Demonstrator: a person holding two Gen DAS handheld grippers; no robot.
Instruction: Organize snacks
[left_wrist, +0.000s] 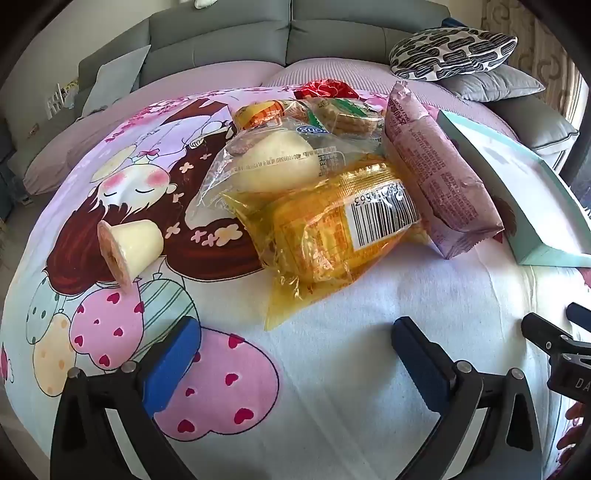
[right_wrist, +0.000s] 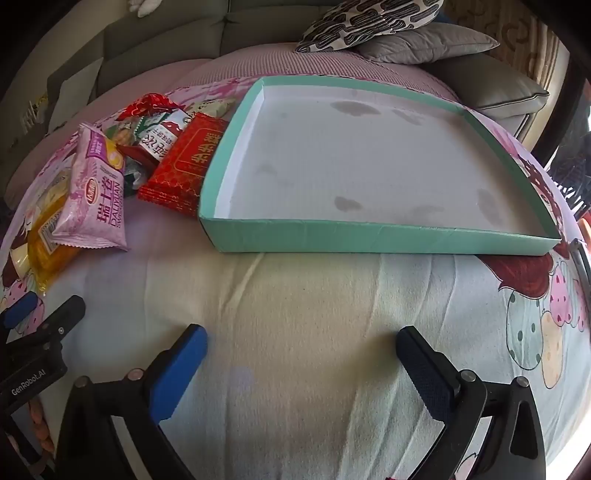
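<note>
A pile of snacks lies on a cartoon-print bedspread (left_wrist: 332, 350). In the left wrist view I see a yellow clear packet (left_wrist: 332, 236), a clear bag with a pale bun (left_wrist: 273, 166), a pink packet (left_wrist: 436, 177) and a small pudding cup (left_wrist: 129, 243) on its side. My left gripper (left_wrist: 295, 343) hangs open just short of the yellow packet, holding nothing. In the right wrist view a shallow teal box (right_wrist: 369, 240) lies with nothing inside; the pink packet (right_wrist: 92, 195) and a red packet (right_wrist: 184, 162) lie to its left. My right gripper (right_wrist: 301, 350) is open over bare sheet.
A grey sofa back (left_wrist: 221, 40) runs behind the bed. A black-and-white patterned cushion (left_wrist: 454, 51) rests on a grey pillow (left_wrist: 491, 85) at the far right. The other gripper's body (right_wrist: 33, 354) shows at the left edge of the right wrist view.
</note>
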